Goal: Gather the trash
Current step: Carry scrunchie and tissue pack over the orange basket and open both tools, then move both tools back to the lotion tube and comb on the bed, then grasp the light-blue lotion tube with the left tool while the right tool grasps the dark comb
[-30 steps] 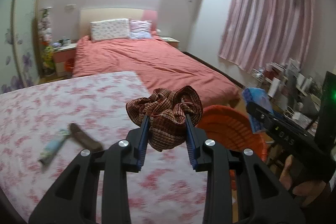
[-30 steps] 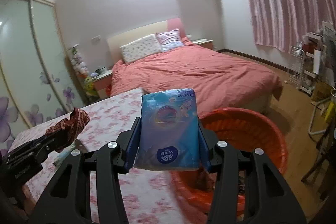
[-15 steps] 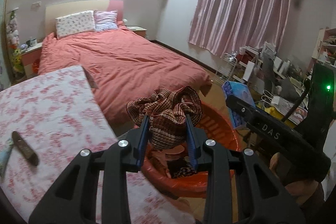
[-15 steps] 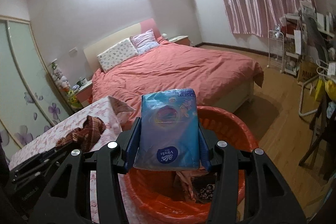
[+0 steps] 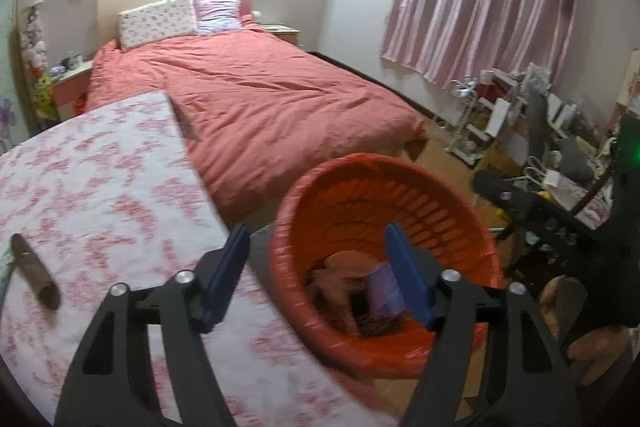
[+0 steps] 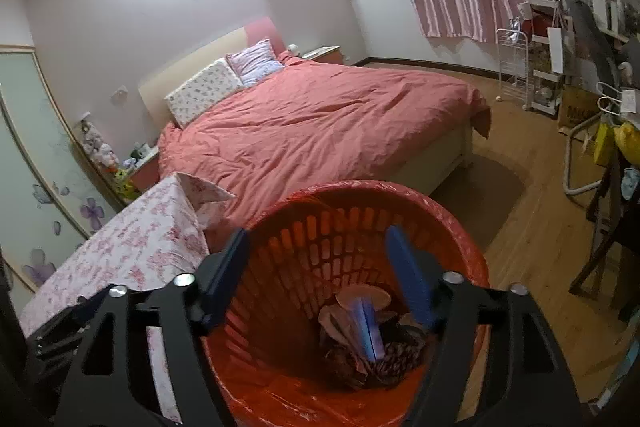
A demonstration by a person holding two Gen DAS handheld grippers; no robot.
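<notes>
An orange plastic basket [image 5: 320, 195] [image 6: 460, 223] stands on the floor beside the table. Inside it lie the blue tissue pack [image 6: 366, 327] [image 5: 384, 287], the brown patterned cloth [image 6: 396, 355] and other trash. My left gripper [image 5: 320, 275] is open and empty above the basket's left rim. My right gripper [image 6: 318, 275] is open and empty right over the basket's mouth. A dark brown oblong piece of trash [image 5: 34, 277] lies on the table at the far left.
The table has a pink floral cloth [image 5: 100, 195] [image 6: 140, 251]. A bed with a salmon cover [image 5: 260, 99] [image 6: 320, 123] stands behind it. Cluttered shelves and a rack [image 5: 500, 115] line the right wall by pink curtains. Wooden floor [image 6: 532, 227] lies right of the basket.
Both grippers opened over the basket. The brown cloth dropped from the left gripper and the blue tissue pack from the right; both now lie in the basket.
</notes>
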